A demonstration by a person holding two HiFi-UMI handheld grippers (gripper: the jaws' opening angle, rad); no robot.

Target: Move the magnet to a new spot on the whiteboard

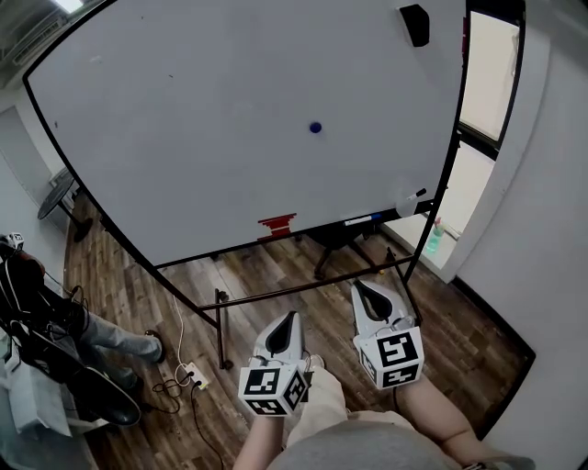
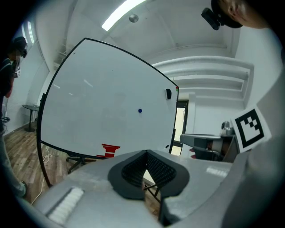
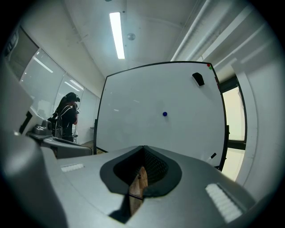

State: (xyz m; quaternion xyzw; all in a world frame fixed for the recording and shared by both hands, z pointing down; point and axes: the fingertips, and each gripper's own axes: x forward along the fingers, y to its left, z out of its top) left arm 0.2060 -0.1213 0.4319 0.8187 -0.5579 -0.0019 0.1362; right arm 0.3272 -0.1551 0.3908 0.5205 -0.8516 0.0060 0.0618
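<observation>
Right gripper [image 3: 142,150]: closed tip to tip, nothing caught there, only a sliver of wooden floor [image 3: 137,182] showing through lower down. Left gripper [image 2: 145,153]: likewise pinched together at the tips and empty. Both held low in front of the body, pointing roughly level toward the whiteboard [image 1: 184,119], well apart from it.

Magnet [image 1: 315,128]: a small blue dot right of the board's middle, flat on the white surface, far from either claw and well above both.

Likely trouble from here, as a judgement:

- Arriving with jaws closed: no way round so small a disc. Would only poke it, skid it across the board or flick it off onto the floor. Opening needed before contact.
- Pinching a low, flat button: little edge to catch. With pads set too shallow, likely to slip out and drop on the pull-off.
- Pressing too hard: board on a free-standing frame [image 1: 303,292], apt to rock or shift back and spoil the aim.
- Stepping closer: crossbar and feet of the stand near the floor, plus a power strip [image 1: 190,374] with its cable at the left. Tripping or kicking possible.
- Picking the new spot: black eraser [image 1: 415,24] in the top right corner and red marks [image 1: 276,226] at the bottom edge best avoided. Too near the rim, perhaps a weak hold.
</observation>
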